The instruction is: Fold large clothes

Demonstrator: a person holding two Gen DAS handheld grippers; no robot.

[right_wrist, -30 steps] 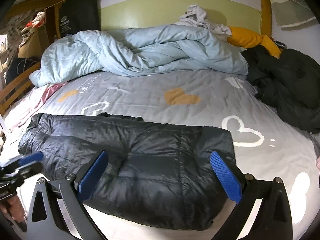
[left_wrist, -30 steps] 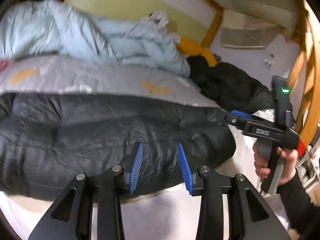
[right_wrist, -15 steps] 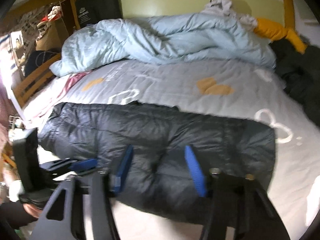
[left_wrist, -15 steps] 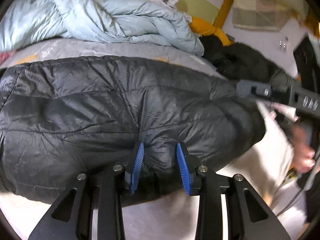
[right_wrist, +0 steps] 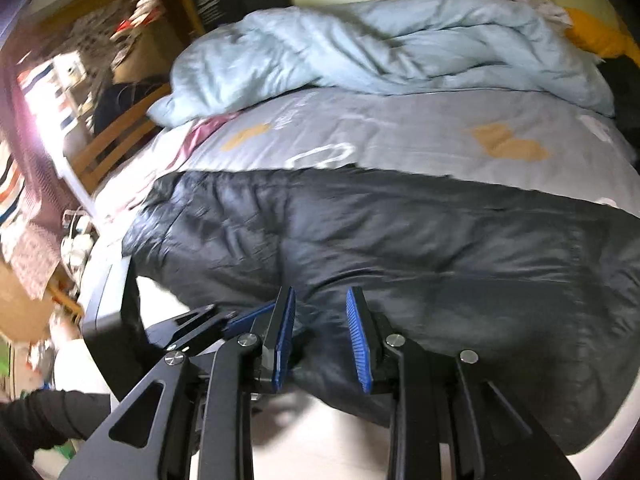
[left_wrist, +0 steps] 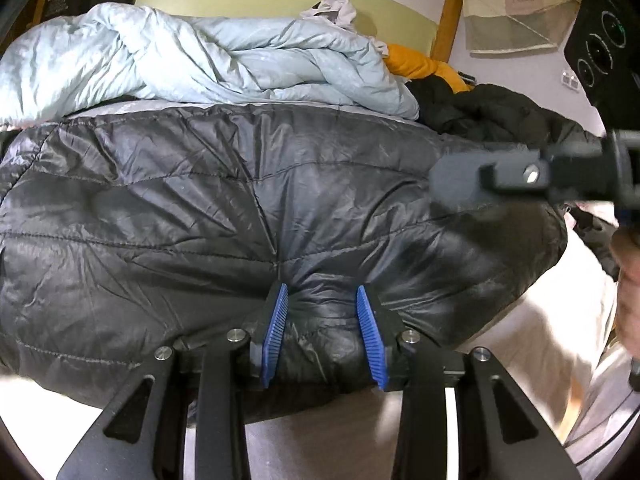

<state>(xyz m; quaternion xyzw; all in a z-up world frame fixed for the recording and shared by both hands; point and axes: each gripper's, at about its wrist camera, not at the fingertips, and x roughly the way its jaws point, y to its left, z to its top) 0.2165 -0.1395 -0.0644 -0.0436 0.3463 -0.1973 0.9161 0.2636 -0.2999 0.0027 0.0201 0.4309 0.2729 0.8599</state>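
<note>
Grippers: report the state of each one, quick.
Left gripper: shut on the black puffer jacket, a bulge of its near edge pinched between the blue pads.
Right gripper: jaws closing, jacket edge between them; firm grip cannot be told.

The jacket (left_wrist: 200,208) is running off the left edge of the left wrist view and off the right edge of the right wrist view, and its near hem is lying hidden behind the gripper frames. The right hand-held gripper (left_wrist: 520,172) is showing motion-blurred at the right of the left wrist view, with its jaws buried in the jacket, and the hand (left_wrist: 628,288) under it is being cut by the edge. The shelves (right_wrist: 52,92) at the left of the right wrist view are smearing too much to tell their contents.
</note>
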